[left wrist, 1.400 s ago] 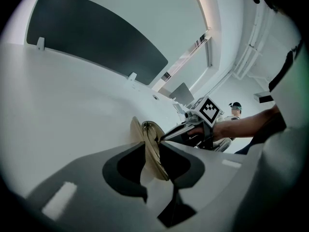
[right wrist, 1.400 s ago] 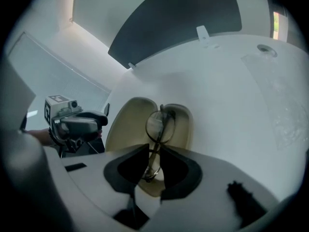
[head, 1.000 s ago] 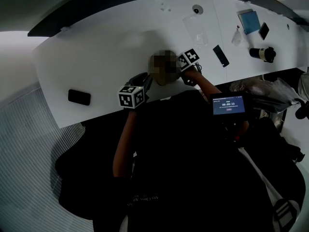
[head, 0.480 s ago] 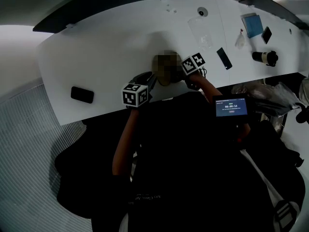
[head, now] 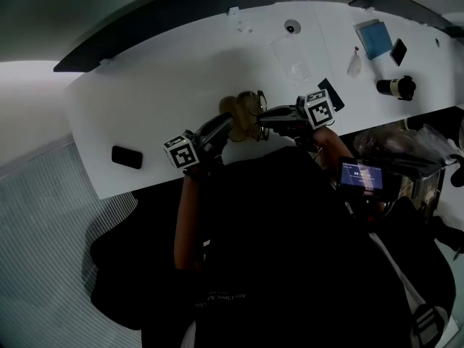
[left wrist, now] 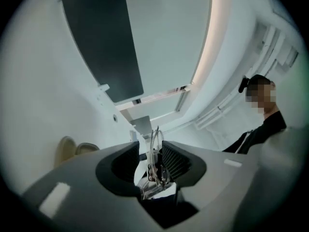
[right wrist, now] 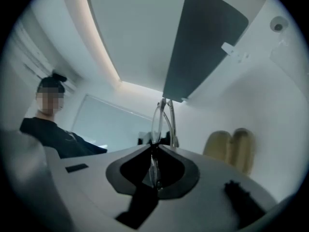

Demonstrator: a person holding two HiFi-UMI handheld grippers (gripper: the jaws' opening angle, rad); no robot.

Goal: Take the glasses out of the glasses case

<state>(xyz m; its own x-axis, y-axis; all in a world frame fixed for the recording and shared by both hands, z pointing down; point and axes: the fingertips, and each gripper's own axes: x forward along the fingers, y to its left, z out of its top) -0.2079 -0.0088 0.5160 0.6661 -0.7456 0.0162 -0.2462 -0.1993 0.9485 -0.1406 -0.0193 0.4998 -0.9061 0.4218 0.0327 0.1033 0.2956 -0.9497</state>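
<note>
The wire-rimmed glasses (head: 251,101) hang in the air between both grippers, above the open tan glasses case (head: 232,116) on the white table (head: 145,85). My right gripper (head: 264,115) comes in from the right and is shut on the glasses (right wrist: 160,117), whose rim sticks up past its closed jaws (right wrist: 155,146). My left gripper (head: 225,126) reaches in from the left. Its jaws have just been opening, and the glasses (left wrist: 155,161) stand between the pads with a gap on the left side (left wrist: 150,149). The case lies beyond in both gripper views (left wrist: 72,149) (right wrist: 231,149).
A black flat object (head: 126,156) lies at the table's left front. At the right stand a black cylinder (head: 395,85), a blue pad (head: 375,35), a thin black bar (head: 331,91) and a clear bag (head: 293,49). A small lit screen (head: 360,174) sits by the person's body.
Both grippers have risen from the table and their marker cubes have moved apart. The glasses, not visible before, are now held up above the open case.
</note>
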